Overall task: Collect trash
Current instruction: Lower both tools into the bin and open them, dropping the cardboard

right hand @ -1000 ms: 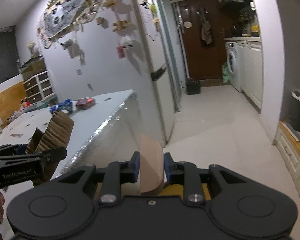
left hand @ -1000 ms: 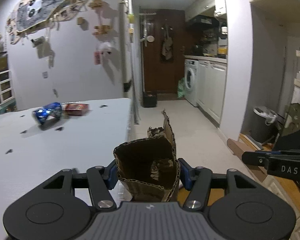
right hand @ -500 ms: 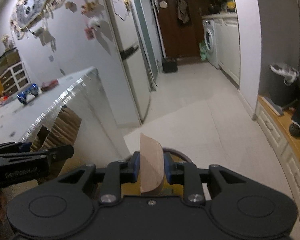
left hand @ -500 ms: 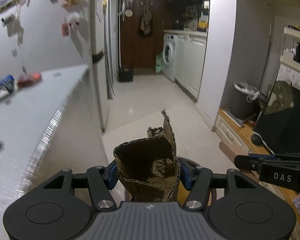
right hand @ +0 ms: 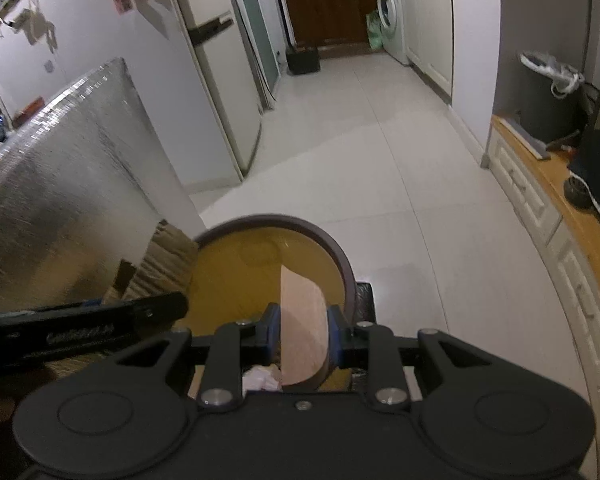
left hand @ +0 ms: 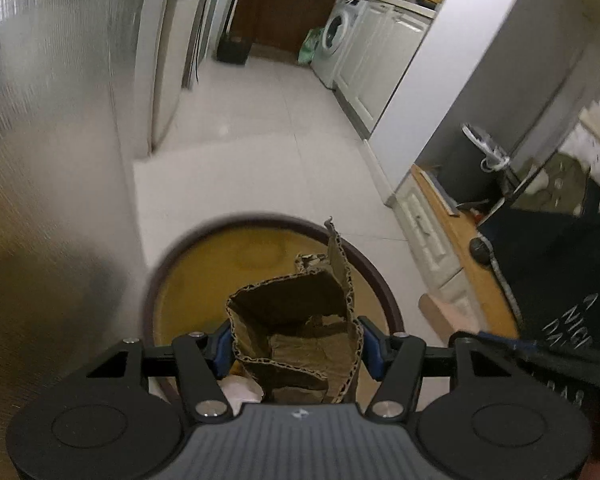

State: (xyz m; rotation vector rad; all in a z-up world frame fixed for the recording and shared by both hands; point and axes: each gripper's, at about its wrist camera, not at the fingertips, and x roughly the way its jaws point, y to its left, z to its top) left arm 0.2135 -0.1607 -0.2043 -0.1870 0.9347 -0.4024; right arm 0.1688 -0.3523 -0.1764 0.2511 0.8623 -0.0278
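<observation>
Left wrist view puts the bin (left hand: 384, 300) directly below and ahead of my left gripper (left hand: 296, 344), whose blue pads clamp a crumpled piece of corrugated cardboard (left hand: 300, 320) from both sides; its torn long edge points forward over the yellow interior. My right gripper (right hand: 302, 336) is closed on a flat, curved piece of tan card (right hand: 302, 320) standing edge-on between the pads, its tip also over the bin's mouth. Both loads sit above the opening, the left one more centrally; the right one rides nearer the bin's right rim. Inside the bin I see a yellow lining and a bit of crumpled white paper (right hand: 260, 380) near the close edge, otherwise little. I judge the next move is a plain release.
</observation>
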